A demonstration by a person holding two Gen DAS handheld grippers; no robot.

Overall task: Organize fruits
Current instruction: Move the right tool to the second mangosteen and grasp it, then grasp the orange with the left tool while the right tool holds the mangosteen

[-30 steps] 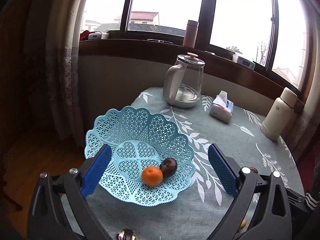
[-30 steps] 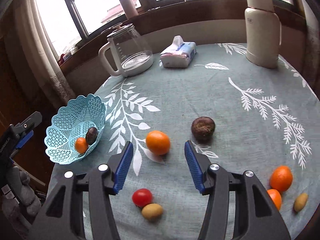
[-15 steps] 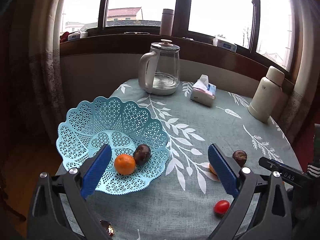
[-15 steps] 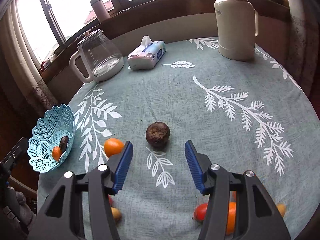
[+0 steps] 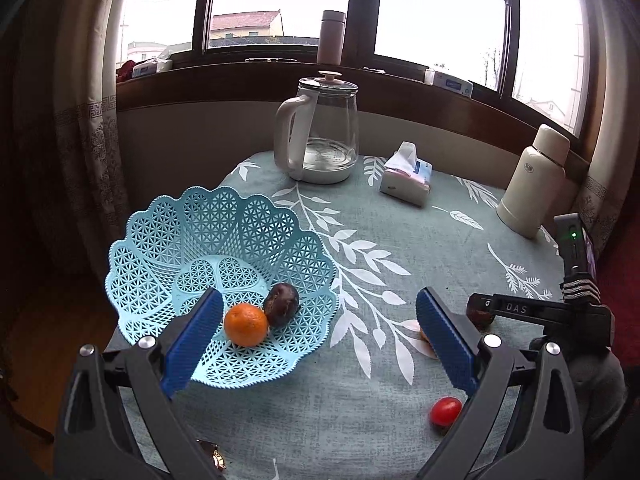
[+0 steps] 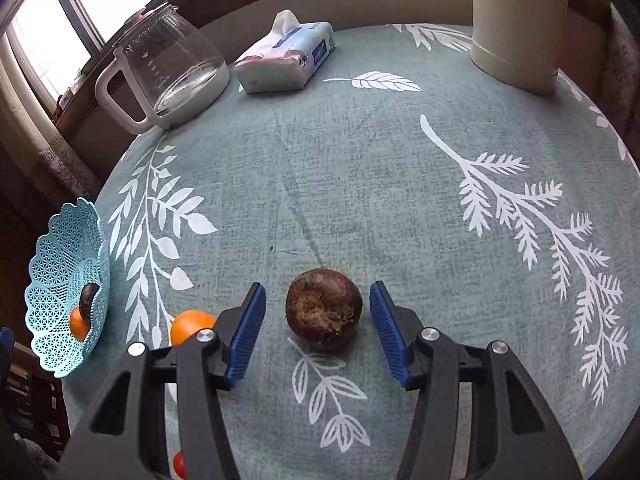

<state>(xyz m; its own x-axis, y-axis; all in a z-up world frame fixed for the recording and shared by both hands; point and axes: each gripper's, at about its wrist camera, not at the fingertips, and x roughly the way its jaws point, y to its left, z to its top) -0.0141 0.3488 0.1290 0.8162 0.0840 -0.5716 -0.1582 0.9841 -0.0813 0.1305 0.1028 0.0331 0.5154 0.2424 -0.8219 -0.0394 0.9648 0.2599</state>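
Near centre of table [image 6: 360,184]: right gripper [image 6: 318,330] spread wide around dark round fruit [image 6: 324,314], pads not touching. Could roll away if closed off-centre. Left gripper [image 5: 316,344] spread, empty, by blue basket [image 5: 160,248] far left.

Lots you can't fully see here. In the right wrist view the thermos [image 6: 520,24] gets its top chopped by the frame, and the red tomato [image 6: 179,464] is mostly tucked behind the right gripper's arm. An orange [image 6: 188,326] peeks out from behind the left finger. From the left wrist view, a dark brown fruit [image 5: 480,317] hides behind the other gripper's bar, and an orange sliver [image 5: 423,335] pokes out beside the blue pad. Something shiny at the bottom edge [image 5: 214,456], can't tell what.
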